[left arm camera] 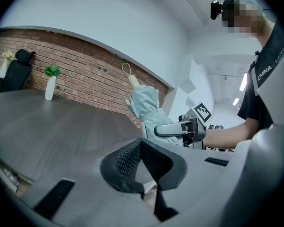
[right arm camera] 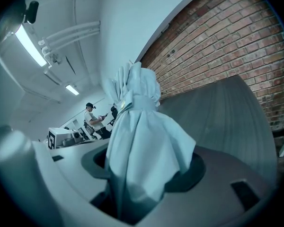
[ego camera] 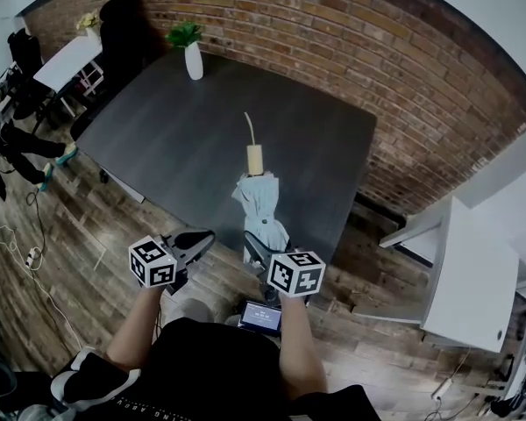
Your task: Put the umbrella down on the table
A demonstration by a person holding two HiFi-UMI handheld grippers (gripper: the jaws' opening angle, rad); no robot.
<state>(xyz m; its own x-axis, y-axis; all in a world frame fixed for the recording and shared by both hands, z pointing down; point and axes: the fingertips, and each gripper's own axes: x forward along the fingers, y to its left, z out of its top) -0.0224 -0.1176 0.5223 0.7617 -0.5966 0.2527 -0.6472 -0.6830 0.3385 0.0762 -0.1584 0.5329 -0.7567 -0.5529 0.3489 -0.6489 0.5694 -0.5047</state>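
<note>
The dark grey table (ego camera: 184, 139) fills the middle of the head view, with its near edge just ahead of both grippers and a brick wall (ego camera: 403, 68) behind its far side.

The folded pale blue umbrella (ego camera: 261, 204) is not on the table. It is carried above the near edge, and its bunched fabric end is clamped in the right gripper (ego camera: 259, 246). The right gripper view shows the cloth filling the gap between the jaws, which press on it from both sides. The umbrella's long axis runs from that gripper forward and upward, slanting out over the tabletop. The tan handle (ego camera: 255, 158) and its thin wrist loop (ego camera: 249, 128) lead at the far, higher end.

The left gripper (ego camera: 197, 239) is just beside the right one, on the umbrella's left. It carries nothing, and its jaws are drawn together at the tips.

A white vase (ego camera: 194, 60) holding a green sprig stands well apart, near the far edge.

The move probably turns on that slant. The table lies ahead of and below the held end, so the right hand, the only one on the umbrella, would need to go forward and tip the handle down until the length lies flat.
</note>
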